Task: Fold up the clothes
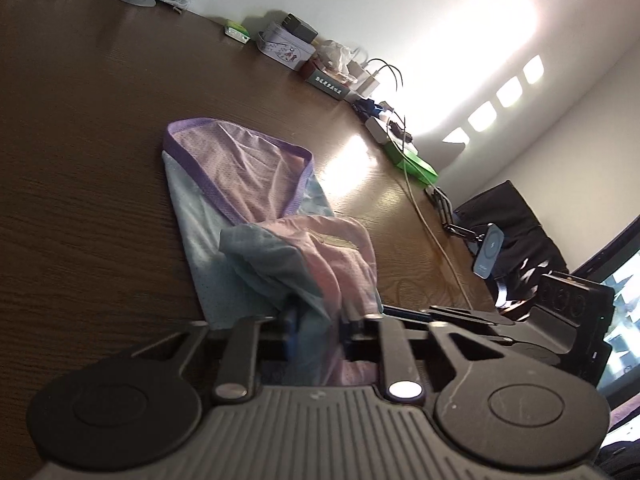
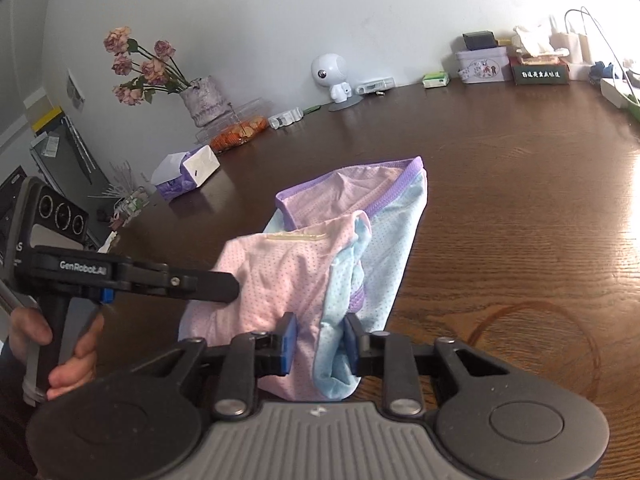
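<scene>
Black handheld grippers, blue pads

Left gripper [image 2: 236, 286] carries white "GenRobot.AI" lettering behind its fingers; right gripper [image 2: 320, 344] has silver pivot screws.

Pink-and-blue mesh garment [image 2: 344, 240], purple waistband, crumpled on table, near edge lifted

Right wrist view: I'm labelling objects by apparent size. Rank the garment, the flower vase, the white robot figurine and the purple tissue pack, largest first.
1. garment, though it is nearest the camera
2. flower vase and purple tissue pack: alike, not ranked
3. white robot figurine
</scene>
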### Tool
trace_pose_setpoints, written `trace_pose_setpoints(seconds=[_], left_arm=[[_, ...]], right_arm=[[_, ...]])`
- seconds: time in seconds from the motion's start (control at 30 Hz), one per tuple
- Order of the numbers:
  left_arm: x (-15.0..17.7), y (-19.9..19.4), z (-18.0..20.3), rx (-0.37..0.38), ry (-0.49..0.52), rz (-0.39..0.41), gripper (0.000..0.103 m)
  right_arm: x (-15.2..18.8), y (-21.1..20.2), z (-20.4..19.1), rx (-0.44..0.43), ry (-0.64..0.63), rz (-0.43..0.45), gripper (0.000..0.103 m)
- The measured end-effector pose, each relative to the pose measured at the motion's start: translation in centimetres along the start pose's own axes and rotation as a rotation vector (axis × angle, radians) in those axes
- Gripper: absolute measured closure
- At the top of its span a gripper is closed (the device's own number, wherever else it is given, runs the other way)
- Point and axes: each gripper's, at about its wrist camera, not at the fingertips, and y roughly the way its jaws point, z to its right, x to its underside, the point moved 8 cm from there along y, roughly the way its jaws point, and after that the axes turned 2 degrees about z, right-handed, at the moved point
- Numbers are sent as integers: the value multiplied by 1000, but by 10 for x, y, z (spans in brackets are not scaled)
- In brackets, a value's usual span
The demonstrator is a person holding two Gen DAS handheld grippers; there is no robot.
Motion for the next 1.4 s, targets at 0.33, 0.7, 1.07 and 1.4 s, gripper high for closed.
trace_pose_setpoints(seconds=[0.33, 0.7, 1.07, 1.4], left_arm=[[6, -9, -24, -37, -93, 31, 57], [-7, -15, -19, -80, -79, 55, 40], [-5, -1, -25, -134, -85, 38, 64], [-59, -31, -26, -271, -4, 124, 38]], right_arm=[[7, -16, 2, -6, 113, 29, 92], [-17, -26, -6, 5, 38, 96, 67], [-28, 13, 9, 76, 66, 50, 90], [-60, -8, 9, 89, 4, 86, 60]])
